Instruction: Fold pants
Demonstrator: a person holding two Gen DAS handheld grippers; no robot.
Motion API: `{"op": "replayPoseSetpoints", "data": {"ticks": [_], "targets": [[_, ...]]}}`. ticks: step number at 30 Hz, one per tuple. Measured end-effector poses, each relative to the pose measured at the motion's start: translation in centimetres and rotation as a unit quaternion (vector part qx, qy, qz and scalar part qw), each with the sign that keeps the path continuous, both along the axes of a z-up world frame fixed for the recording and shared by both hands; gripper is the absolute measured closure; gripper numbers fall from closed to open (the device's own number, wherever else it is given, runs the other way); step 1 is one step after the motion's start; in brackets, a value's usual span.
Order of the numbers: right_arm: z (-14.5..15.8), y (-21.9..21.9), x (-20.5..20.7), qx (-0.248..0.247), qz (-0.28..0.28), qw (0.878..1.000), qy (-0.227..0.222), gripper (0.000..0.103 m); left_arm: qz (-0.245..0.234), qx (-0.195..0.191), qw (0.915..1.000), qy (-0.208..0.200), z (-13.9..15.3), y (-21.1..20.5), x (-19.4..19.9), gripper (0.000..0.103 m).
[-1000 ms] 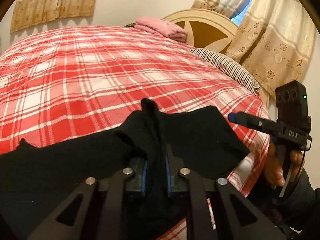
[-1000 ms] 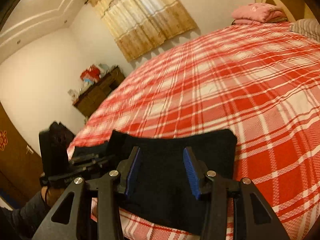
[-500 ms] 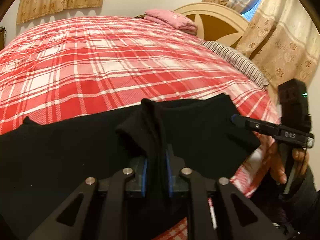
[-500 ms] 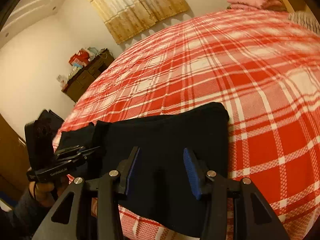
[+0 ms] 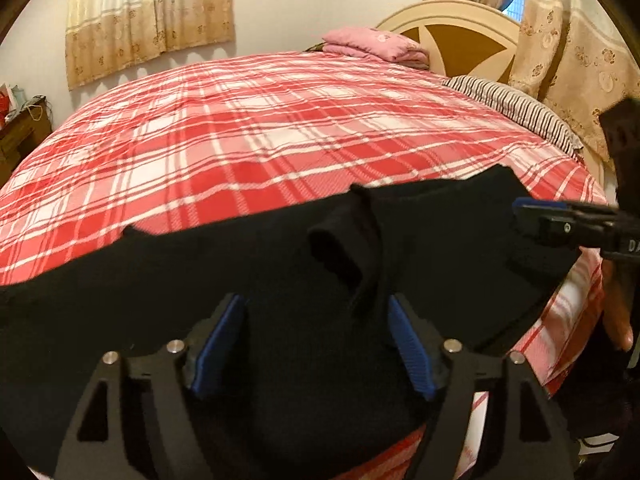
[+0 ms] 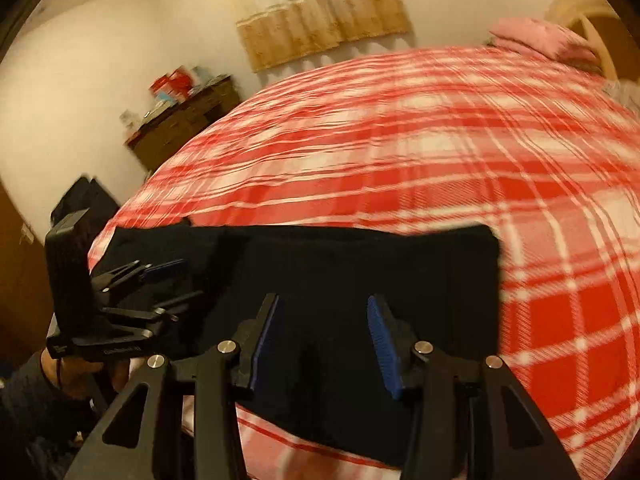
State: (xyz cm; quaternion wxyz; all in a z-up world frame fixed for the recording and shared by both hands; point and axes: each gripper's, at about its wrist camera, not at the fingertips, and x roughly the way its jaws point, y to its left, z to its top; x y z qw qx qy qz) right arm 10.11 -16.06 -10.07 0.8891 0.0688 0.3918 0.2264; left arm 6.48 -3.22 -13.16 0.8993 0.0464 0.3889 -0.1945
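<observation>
Both tongs wide open, holding nothing: left [image 5: 314, 344] over a raised ridge in the black pants [image 5: 160, 280] lying flat at the bed [image 5: 280, 128] edge; I'd flatten that ridge before regripping, right [image 6: 326, 344] pinning nearby.

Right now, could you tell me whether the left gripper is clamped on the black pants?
No, the left gripper stands open, its blue pads spread apart over the black pants.

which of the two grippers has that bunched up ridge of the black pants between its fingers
The left gripper: a raised fold of the black pants stands between its open blue-padded fingers. The right gripper, also open, has only flat cloth between its fingers.
</observation>
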Motion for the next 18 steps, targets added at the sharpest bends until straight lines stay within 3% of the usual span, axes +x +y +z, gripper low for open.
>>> {"op": "replayPoseSetpoints", "data": {"ticks": [8, 13, 18], "targets": [[0.7, 8.7, 2.1, 0.023, 0.124, 0.992, -0.005, 0.056, 0.024, -0.028, 0.9993, 0.001, 0.9, 2.8, -1.5, 0.025], [-1.7, 11.5, 3.4, -0.015, 0.13, 0.99, 0.055, 0.056, 0.045, -0.043, 0.9981, 0.002, 1.2, 5.2, -2.3, 0.024], [-0.2, 11.9, 2.9, -0.053, 0.096, 0.994, 0.014, 0.056, 0.069, -0.06, 0.9958, -0.001, 1.3, 7.5, -2.5, 0.024]]}}
